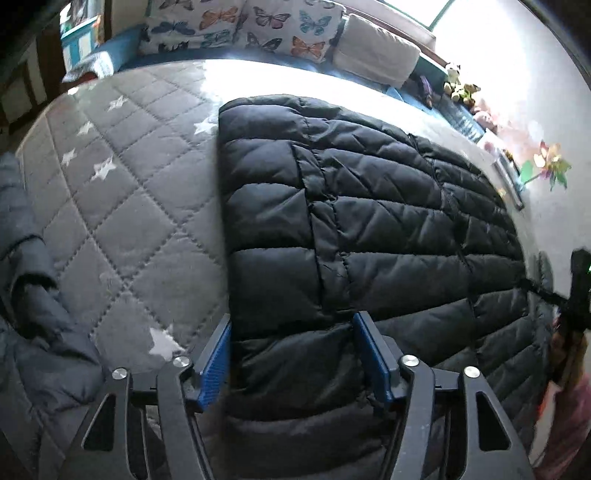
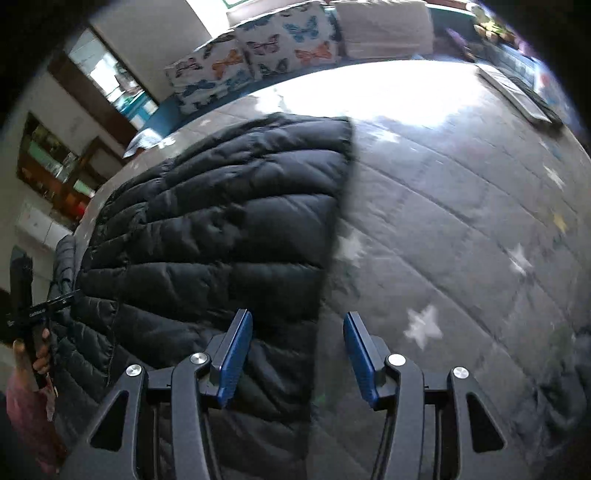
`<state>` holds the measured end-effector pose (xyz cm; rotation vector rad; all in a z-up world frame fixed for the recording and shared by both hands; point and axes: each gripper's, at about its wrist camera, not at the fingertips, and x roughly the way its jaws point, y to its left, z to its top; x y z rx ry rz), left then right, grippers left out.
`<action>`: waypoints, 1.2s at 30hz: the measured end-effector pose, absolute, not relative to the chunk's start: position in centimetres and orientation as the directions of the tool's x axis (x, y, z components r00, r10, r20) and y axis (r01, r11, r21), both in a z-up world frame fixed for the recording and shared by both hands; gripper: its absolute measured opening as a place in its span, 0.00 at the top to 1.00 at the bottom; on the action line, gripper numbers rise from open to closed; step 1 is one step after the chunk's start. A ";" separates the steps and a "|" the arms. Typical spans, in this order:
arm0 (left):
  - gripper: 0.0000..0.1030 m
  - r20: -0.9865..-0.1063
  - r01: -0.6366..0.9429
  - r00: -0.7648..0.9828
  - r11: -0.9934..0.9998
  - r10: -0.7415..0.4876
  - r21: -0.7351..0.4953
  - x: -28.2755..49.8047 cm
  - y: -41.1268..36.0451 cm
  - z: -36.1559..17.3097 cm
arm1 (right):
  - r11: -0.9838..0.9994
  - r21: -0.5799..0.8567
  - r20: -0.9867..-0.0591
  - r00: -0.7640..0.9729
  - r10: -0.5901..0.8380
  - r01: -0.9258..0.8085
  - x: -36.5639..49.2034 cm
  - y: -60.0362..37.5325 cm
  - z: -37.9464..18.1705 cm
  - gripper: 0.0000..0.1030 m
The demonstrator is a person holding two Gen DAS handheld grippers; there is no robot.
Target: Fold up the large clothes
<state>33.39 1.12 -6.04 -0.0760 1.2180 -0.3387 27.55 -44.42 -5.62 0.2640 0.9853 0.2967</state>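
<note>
A black quilted puffer jacket [image 1: 369, 221] lies flat on a grey quilted bed cover with white stars [image 1: 122, 206]. My left gripper [image 1: 291, 350] is open and empty, its blue pads over the jacket's near left edge. In the right wrist view the same jacket [image 2: 221, 229] fills the left half. My right gripper [image 2: 297, 350] is open and empty over the jacket's near right edge, where it meets the bed cover [image 2: 461, 229]. The other gripper shows at the far right in the left wrist view [image 1: 576, 291] and at the far left in the right wrist view [image 2: 26, 317].
Butterfly pillows [image 1: 243, 26] and a beige cushion [image 1: 373, 55] line the far end of the bed. Soft toys [image 1: 461, 86] and a pinwheel [image 1: 550, 166] sit along the far right side. A dark grey garment [image 1: 33, 314] is heaped at the near left. Shelves [image 2: 55, 166] stand beyond the bed.
</note>
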 end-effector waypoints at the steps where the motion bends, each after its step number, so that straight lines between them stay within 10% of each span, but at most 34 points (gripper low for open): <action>1: 0.47 -0.906 0.226 0.311 0.948 -0.288 -0.224 33.6 0.7 -6.0 | 0.931 0.340 -0.776 0.519 0.359 -0.135 27.8 -43.9 -5.6 0.53; 6: 0.72 -0.882 0.222 0.385 0.955 -0.271 -0.197 34.1 0.7 -4.8 | 0.971 0.182 -0.790 0.565 0.238 -0.155 28.8 -41.1 -4.2 0.83; 18: 0.60 -0.884 0.224 0.442 0.973 -0.152 -0.055 32.0 0.0 -3.4 | 0.984 0.095 -0.818 0.551 0.165 -0.152 26.3 -41.4 -1.3 0.75; 36: 0.56 -0.848 0.683 0.300 0.719 -0.437 -0.128 6.9 -7.3 0.2 | 0.839 -0.053 -0.832 0.489 0.263 -0.542 8.7 -31.2 1.9 0.73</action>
